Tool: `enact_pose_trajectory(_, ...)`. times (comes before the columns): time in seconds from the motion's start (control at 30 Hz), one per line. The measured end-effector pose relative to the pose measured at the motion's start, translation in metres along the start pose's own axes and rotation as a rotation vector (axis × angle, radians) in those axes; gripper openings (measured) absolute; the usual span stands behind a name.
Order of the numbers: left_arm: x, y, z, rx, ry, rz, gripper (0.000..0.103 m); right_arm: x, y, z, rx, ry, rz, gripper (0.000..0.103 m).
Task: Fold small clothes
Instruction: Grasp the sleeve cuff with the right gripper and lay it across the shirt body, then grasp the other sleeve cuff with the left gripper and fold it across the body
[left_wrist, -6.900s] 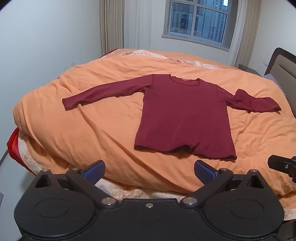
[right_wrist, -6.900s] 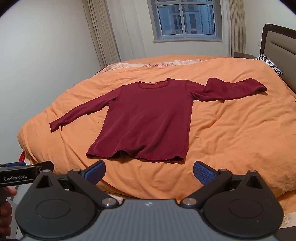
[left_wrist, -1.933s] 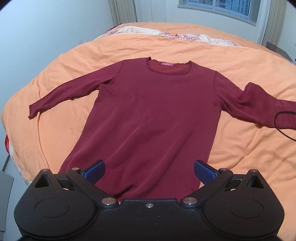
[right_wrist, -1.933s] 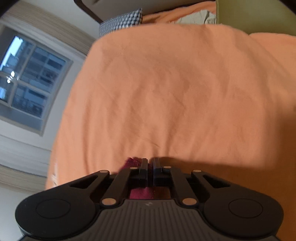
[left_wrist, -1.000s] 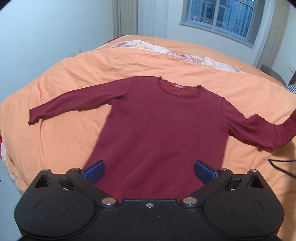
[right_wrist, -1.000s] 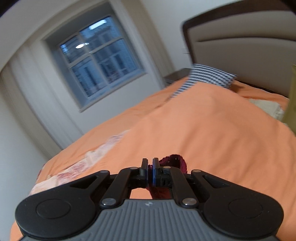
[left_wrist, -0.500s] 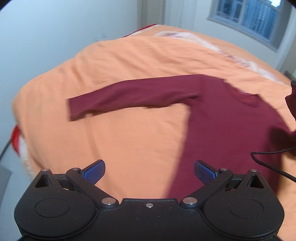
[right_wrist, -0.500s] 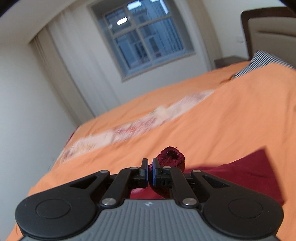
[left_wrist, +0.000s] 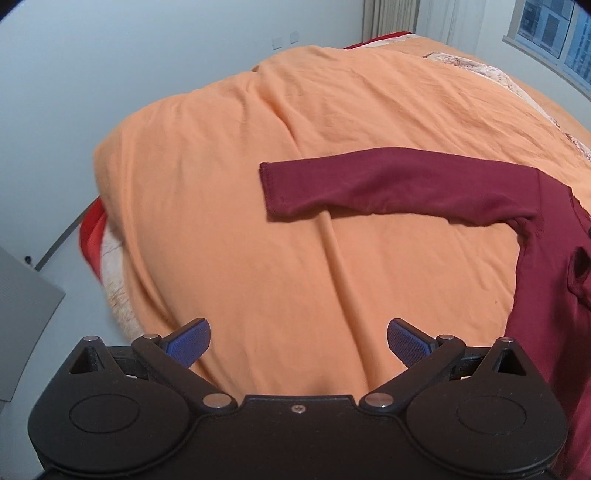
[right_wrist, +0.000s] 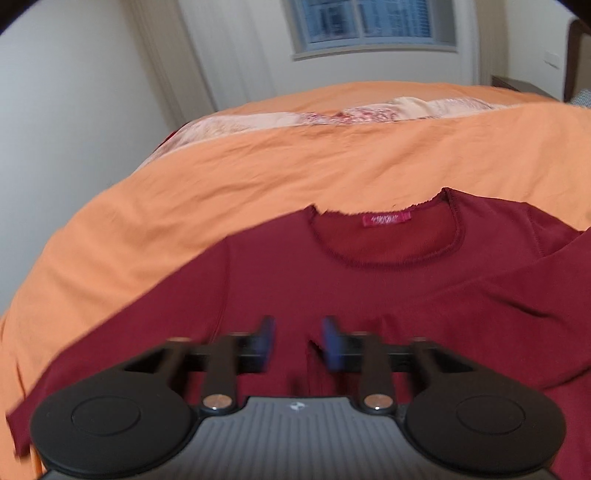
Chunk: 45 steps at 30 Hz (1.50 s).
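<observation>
Your right gripper (right_wrist: 298, 343) has let go: half a second ago its blue pads were clamped on the cuff, now they stand apart with a gap, blurred, just above the maroon shirt (right_wrist: 332, 288). The right sleeve (right_wrist: 517, 295) now lies folded across the chest, to the gripper's right, the neckline ahead. Your left gripper (left_wrist: 297, 338) remains spread wide, holding nothing, and has swung toward the outstretched left sleeve (left_wrist: 369, 181), whose cuff lies ahead of it on the orange duvet (left_wrist: 229, 184).
</observation>
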<state>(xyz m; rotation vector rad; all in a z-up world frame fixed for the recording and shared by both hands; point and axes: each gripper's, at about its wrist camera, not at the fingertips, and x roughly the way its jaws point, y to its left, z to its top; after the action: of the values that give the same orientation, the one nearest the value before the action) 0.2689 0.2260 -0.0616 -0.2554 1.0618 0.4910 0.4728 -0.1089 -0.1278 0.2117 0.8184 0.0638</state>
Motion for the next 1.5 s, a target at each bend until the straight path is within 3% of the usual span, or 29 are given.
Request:
enact_pose_trajectory(0.03,0.005,-0.001,0.005,-0.002,-0.003,-0.014,0.102,-0.009,-0.001,-0.007,-0.021,0.004,0.005,0.067)
enact_pose_trajectory(0.1,0.019,-0.004,0.015,-0.013,-0.004,-0.045,0.102,-0.020,-0.011,-0.010,-0.066,0.030,0.013,0.076)
enact_pose_trajectory(0.17,0.037,-0.007,0.026,-0.031,0.000,-0.077,0.102,-0.038,-0.018,-0.027,-0.100,0.058,0.001,0.093)
enact_pose_trajectory(0.23,0.058,-0.007,0.040,-0.078,0.004,-0.081,0.102,-0.061,-0.026,-0.051,-0.116,0.085,-0.014,0.099)
enact_pose_trajectory(0.33,0.093,-0.001,0.060,-0.170,0.000,-0.046,0.102,-0.086,-0.043,-0.084,-0.067,0.155,-0.062,0.101)
enact_pose_trajectory(0.43,0.123,0.011,0.078,-0.261,-0.045,0.072,0.101,-0.111,-0.063,-0.117,0.064,0.209,-0.127,0.101)
enact_pose_trajectory(0.5,0.141,0.022,0.088,-0.326,-0.035,0.125,0.095,-0.124,-0.072,-0.136,0.121,0.242,-0.156,0.101)
enact_pose_trajectory(0.67,0.161,0.041,0.099,-0.415,-0.039,0.103,0.080,-0.136,-0.078,-0.161,0.152,0.299,-0.193,0.101)
enact_pose_trajectory(0.73,0.166,0.045,0.099,-0.432,-0.034,0.092,0.065,-0.135,-0.078,-0.166,0.160,0.313,-0.194,0.101)
enact_pose_trajectory(0.77,0.168,0.046,0.098,-0.428,-0.035,0.090,0.059,-0.132,-0.077,-0.167,0.161,0.321,-0.192,0.101)
enact_pose_trajectory(0.83,0.170,0.047,0.098,-0.399,-0.040,0.069,0.032,-0.125,-0.073,-0.167,0.154,0.336,-0.183,0.101)
enact_pose_trajectory(0.9,0.170,0.045,0.099,-0.366,-0.037,0.011,0.012,-0.121,-0.067,-0.167,0.136,0.348,-0.167,0.101)
enact_pose_trajectory(1.07,0.156,0.036,0.106,-0.262,-0.087,-0.057,0.009,-0.114,-0.056,-0.165,0.099,0.365,-0.131,0.101)
enact_pose_trajectory(1.23,0.131,0.028,0.120,-0.166,-0.172,-0.025,0.008,-0.110,-0.050,-0.159,0.076,0.358,-0.114,0.101)
enact_pose_trajectory(1.33,0.108,0.015,0.129,-0.078,-0.247,-0.017,0.007,-0.109,-0.050,-0.158,0.066,0.348,-0.111,0.101)
enact_pose_trajectory(1.5,0.063,-0.027,0.138,0.069,-0.385,-0.084,0.007,-0.112,-0.059,-0.153,0.060,0.301,-0.122,0.101)
